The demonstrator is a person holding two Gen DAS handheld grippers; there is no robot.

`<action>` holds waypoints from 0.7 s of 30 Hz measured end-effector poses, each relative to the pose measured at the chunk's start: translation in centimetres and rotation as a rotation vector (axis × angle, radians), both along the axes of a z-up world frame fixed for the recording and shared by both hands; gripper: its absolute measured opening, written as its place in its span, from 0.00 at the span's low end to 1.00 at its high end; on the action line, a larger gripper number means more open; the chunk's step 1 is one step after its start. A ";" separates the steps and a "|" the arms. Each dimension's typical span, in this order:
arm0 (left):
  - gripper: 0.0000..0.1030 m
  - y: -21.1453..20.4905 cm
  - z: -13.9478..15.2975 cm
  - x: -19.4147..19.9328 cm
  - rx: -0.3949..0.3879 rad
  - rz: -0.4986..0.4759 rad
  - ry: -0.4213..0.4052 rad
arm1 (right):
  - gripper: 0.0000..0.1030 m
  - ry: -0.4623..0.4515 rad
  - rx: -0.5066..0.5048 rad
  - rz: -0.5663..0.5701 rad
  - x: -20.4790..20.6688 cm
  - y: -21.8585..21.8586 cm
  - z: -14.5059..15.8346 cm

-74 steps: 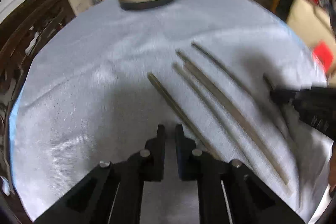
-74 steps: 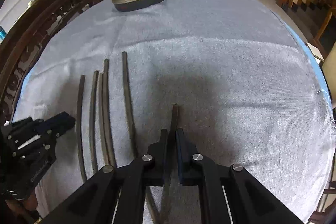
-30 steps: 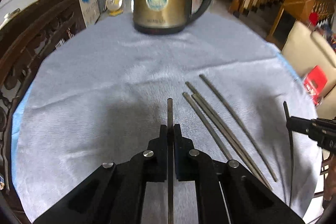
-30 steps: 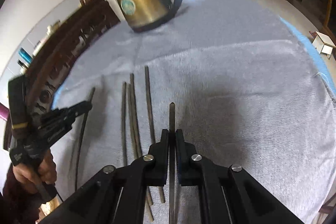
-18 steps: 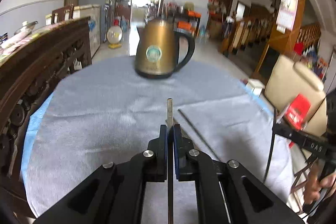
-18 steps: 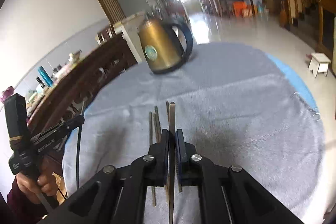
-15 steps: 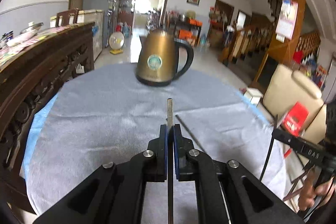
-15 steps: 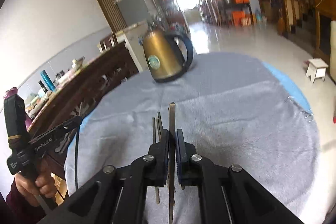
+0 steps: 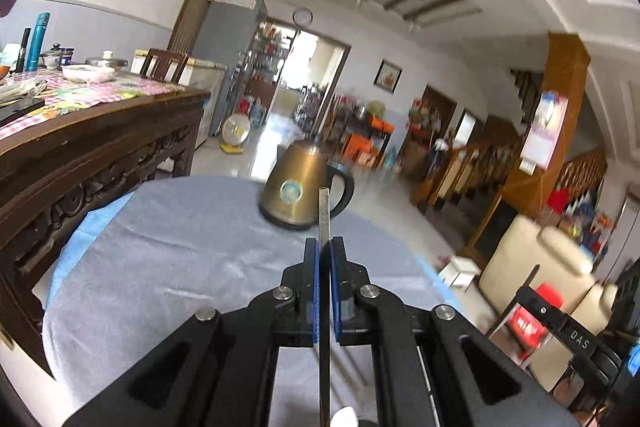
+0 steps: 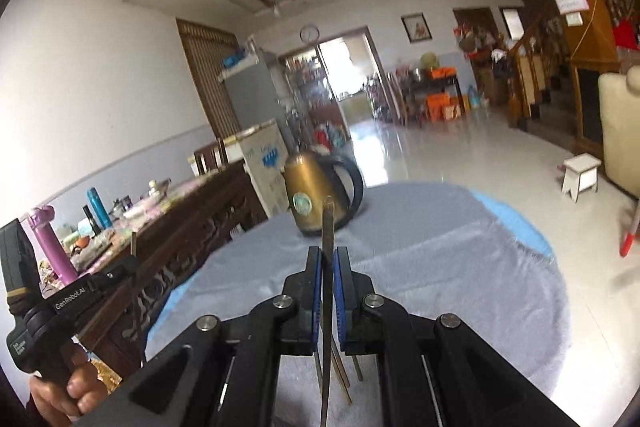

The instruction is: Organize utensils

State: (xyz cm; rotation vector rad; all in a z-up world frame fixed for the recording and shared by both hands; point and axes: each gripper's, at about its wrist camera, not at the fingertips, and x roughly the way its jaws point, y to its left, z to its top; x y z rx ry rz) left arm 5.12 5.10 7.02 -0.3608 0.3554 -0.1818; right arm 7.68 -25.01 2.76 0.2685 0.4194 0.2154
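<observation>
Left wrist view shows the left claw [image 9: 324,255] clenched on one thin grey metal chopstick [image 9: 323,215], lifted above the worktop [image 9: 168,259], its long axis pointing forward toward the kettle [image 9: 298,187]. The right claw [image 10: 328,263] grips a second dark chopstick [image 10: 328,223] likewise; three more chopsticks [image 10: 340,375] lie on the cloth below.

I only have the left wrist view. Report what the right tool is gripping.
Observer: The right tool is shut on a chopstick, tip toward the kettle.
Operator: Check the cloth under it.
Observer: Several loose chopsticks lie on the cloth beneath that tool.
Operator: Describe my left tool from there.
Observer: The left tool holds the second chopstick roughly upright, off the cloth's left edge.
</observation>
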 end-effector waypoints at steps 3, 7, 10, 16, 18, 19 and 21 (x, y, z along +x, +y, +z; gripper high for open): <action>0.05 0.0 0.6 -0.3 -0.026 0.018 -0.038 | 0.07 -0.052 0.011 -0.004 -1.1 0.0 1.8; 0.05 0.1 0.7 -0.8 -0.047 0.048 -0.092 | 0.07 -0.120 0.042 0.004 -2.7 0.1 4.2; 0.05 -0.4 0.5 -0.8 -0.035 0.063 -0.120 | 0.07 -0.154 0.055 0.027 -3.5 0.6 5.3; 0.05 -0.8 -1.3 -0.6 -0.044 0.088 -0.151 | 0.07 -0.153 0.044 0.101 -4.2 3.3 5.1; 0.05 -1.0 -1.8 -0.4 -0.033 0.089 -0.149 | 0.07 -0.142 0.025 0.120 -4.3 4.1 4.6; 0.05 -1.1 -2.1 -0.4 -0.030 0.092 -0.152 | 0.07 -0.137 0.015 0.132 -4.3 4.6 4.3; 0.05 -1.3 -2.6 -0.4 -0.026 0.098 -0.159 | 0.07 -0.126 -0.004 0.153 -4.2 5.5 3.6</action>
